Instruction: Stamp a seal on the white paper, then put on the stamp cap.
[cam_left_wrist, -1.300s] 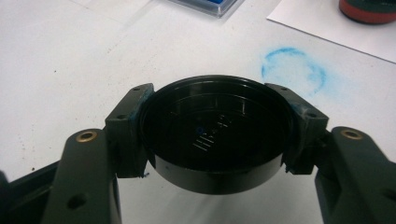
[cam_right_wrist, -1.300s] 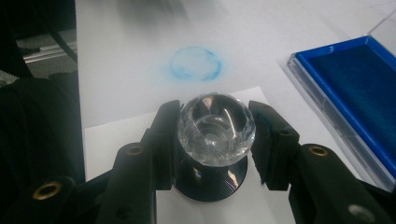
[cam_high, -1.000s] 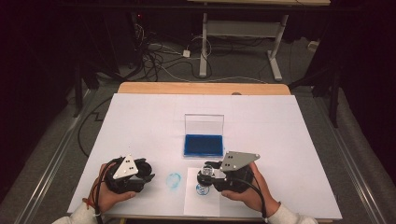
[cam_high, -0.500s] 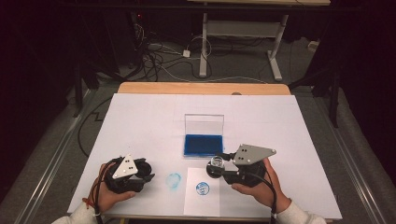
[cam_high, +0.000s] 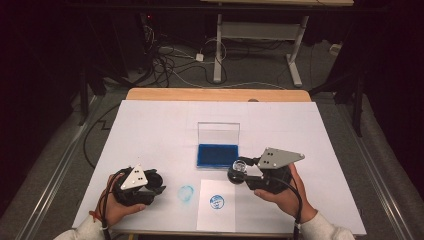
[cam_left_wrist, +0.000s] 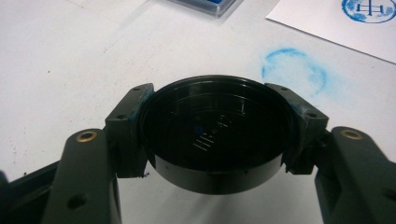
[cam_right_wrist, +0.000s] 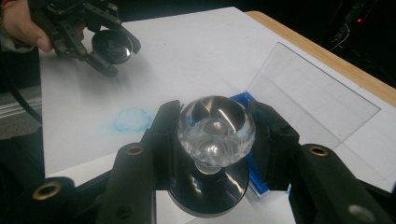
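- Right claw (cam_right_wrist: 212, 140) we see clamped on the clear-knobbed stamp (cam_right_wrist: 215, 126), raised just beside the blue ink pad (cam_high: 217, 155);
- left claw (cam_left_wrist: 212, 135) grips the black cap (cam_left_wrist: 215, 130), well left of that pad, low over the desk (cam_high: 160, 130).

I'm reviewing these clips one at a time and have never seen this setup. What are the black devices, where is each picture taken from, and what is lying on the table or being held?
No robot here: a person holds hand-operated tongs in each hand. The high view looks down from above the person's side of the white table. The other two pictures come from cameras riding on each set of tongs, looking along their black jaws.

On the table lie an open blue ink pad with its clear lid standing up, a sheet of paper bearing a round blue stamp print, and a blue ink smudge on the table itself.

The left tongs grip a round black cap. The right tongs grip a stamp by its clear knob, lifted near the ink pad.
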